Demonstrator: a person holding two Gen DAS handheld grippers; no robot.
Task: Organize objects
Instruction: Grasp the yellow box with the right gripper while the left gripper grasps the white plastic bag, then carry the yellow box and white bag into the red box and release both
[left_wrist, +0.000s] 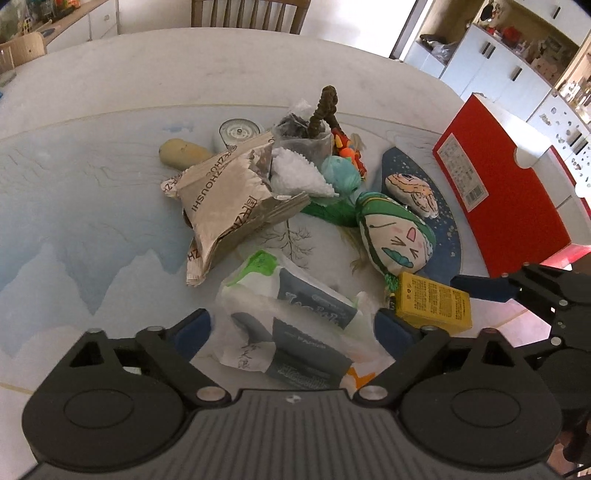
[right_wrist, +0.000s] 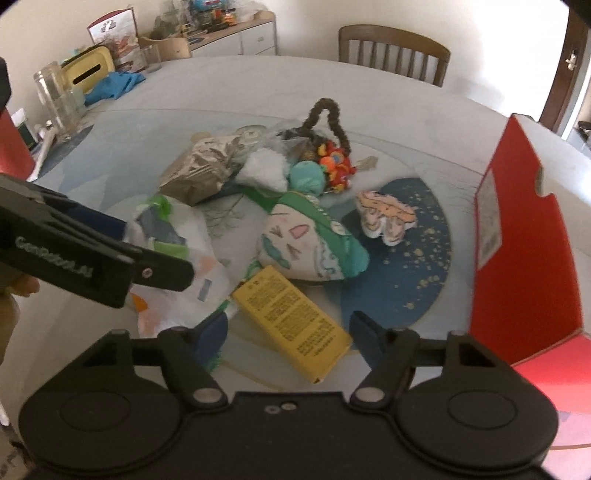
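A pile of small objects lies on the table. My left gripper (left_wrist: 291, 328) is open, its fingers on either side of a white plastic bag of packets (left_wrist: 295, 321); the bag also shows in the right wrist view (right_wrist: 184, 236). My right gripper (right_wrist: 290, 328) is open around a yellow box (right_wrist: 291, 321), which also shows in the left wrist view (left_wrist: 432, 304). Beyond lie a green drawn-face pouch (right_wrist: 310, 243), a crumpled paper bag (left_wrist: 225, 206), a small orange pouch (right_wrist: 386, 216), a teal ball (left_wrist: 340, 173) and a braided cord (right_wrist: 328, 114).
An open red box (right_wrist: 524, 236) stands at the right; it also shows in the left wrist view (left_wrist: 506, 184). A dark blue mat (right_wrist: 413, 266) lies under the pouches. Glass jars (right_wrist: 55, 99) and a blue cloth (right_wrist: 114, 86) sit far left. A chair (right_wrist: 393, 50) stands behind the table.
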